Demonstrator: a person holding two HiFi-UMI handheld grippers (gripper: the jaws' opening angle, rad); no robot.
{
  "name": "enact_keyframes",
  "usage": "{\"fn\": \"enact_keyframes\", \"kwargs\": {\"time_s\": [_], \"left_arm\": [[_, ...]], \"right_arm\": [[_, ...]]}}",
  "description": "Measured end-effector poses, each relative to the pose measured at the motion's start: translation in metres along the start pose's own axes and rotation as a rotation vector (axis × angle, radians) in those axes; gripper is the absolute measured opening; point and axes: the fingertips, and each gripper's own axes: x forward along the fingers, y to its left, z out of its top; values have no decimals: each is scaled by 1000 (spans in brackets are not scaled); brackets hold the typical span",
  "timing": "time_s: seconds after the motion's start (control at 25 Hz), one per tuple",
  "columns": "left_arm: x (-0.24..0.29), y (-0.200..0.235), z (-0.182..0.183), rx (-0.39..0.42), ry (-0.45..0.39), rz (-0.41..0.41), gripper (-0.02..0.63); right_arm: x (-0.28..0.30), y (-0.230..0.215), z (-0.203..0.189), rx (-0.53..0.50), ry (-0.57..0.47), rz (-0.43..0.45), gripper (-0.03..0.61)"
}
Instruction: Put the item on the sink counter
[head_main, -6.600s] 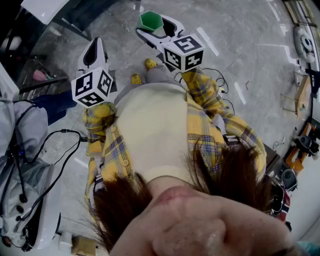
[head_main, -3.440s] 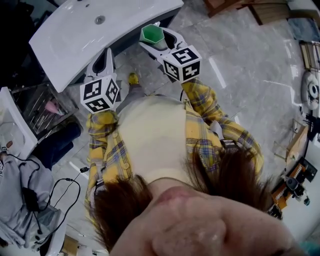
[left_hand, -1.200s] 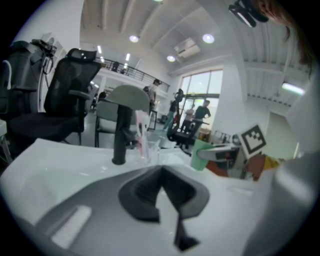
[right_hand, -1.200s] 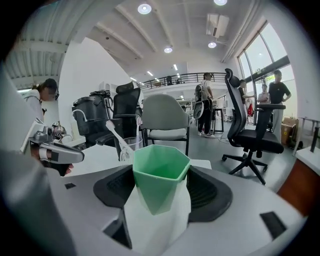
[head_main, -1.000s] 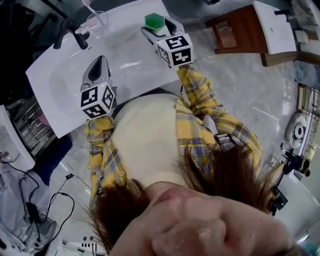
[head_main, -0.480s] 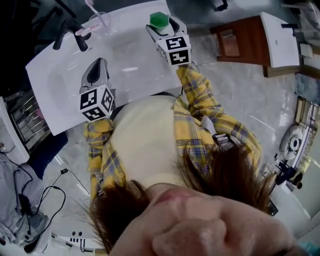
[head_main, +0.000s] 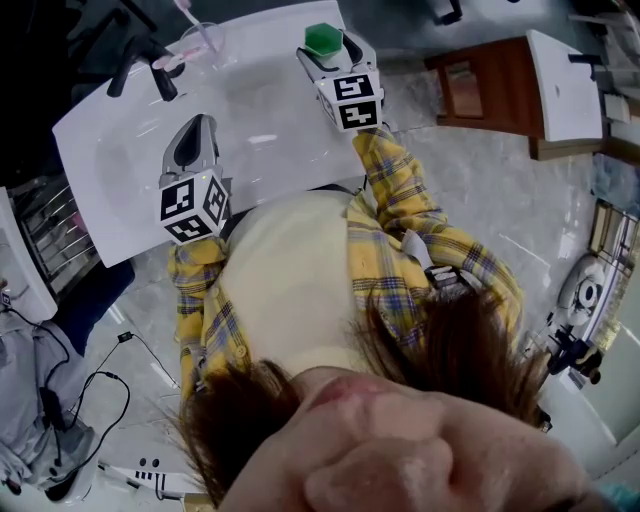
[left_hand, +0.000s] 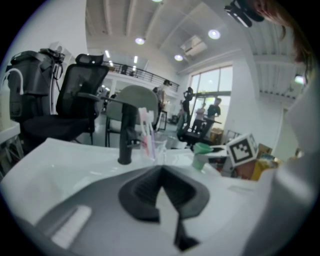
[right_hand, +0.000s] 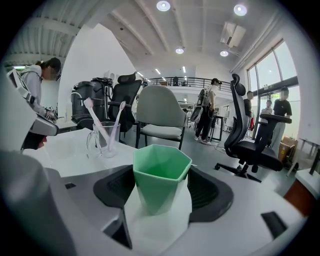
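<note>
A green six-sided cup (head_main: 323, 39) is held upright by my right gripper (head_main: 327, 48), which is shut on it above the far right end of the white sink counter (head_main: 270, 110). In the right gripper view the cup (right_hand: 161, 177) fills the space between the dark pads (right_hand: 210, 192); whether its base touches the counter is hidden. My left gripper (head_main: 198, 125) hovers over the basin, jaws shut and empty. In the left gripper view, my left gripper (left_hand: 161, 172) looks toward the cup (left_hand: 201, 156) at the right.
A black faucet (head_main: 140, 62) and a clear glass with pink toothbrushes (head_main: 197, 42) stand at the counter's back, left of the cup. A wooden cabinet (head_main: 480, 85) is to the right. Cables lie on the floor (head_main: 90, 380). Office chairs (right_hand: 160, 112) and people stand beyond.
I have come from open floor to the sink. In the last second the right gripper carried the cup slightly farther over the counter's right end; the left gripper barely moved.
</note>
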Motion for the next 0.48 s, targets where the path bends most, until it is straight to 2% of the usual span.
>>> {"fn": "enact_keyframes", "kwargs": {"time_s": [0.48], "left_arm": [[-1, 3, 2, 3, -9, -6, 6]], "right_arm": [[3, 0, -2, -2, -2, -3, 296]]}}
